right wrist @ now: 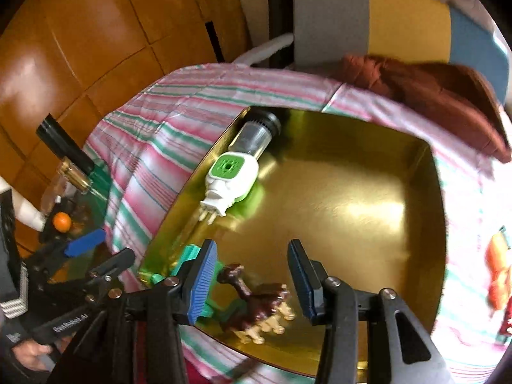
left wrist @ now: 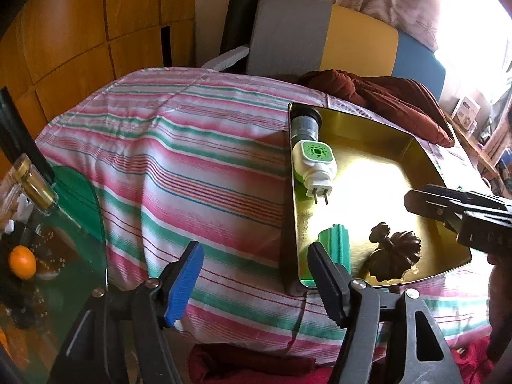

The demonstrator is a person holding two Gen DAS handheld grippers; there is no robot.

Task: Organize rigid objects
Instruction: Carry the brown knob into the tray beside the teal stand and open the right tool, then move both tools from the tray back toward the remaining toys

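Brown ornament, the piece nearest your right gripper, lies on the floor of the gold tray close to its near rim. It is a dark, glossy casting with a knobbed stem and a scalloped, leaf-like skirt; the right wrist view adds pale tan lobes along its lower edge. Your right gripper hangs just above it with the jaws parted and neither pad pressing on it, so it holds nothing. Just left of the ornament a green plastic piece rests against the tray's left wall. Farther back along that wall lies a white plug-in diffuser with a green face, prongs toward you, and a clear bottle with a black cap behind it.

Your left gripper is about half open and empty, poised over the striped cloth beside the tray's near left corner.

The left wrist view shows the ornament only as a dark silhouette against glare, and the right gripper entering from the right edge. It also gives the glass side table with an orange. The right wrist view shows the tray's whole floor and, at far right, blurred orange-red items on the cloth that you cannot identify.
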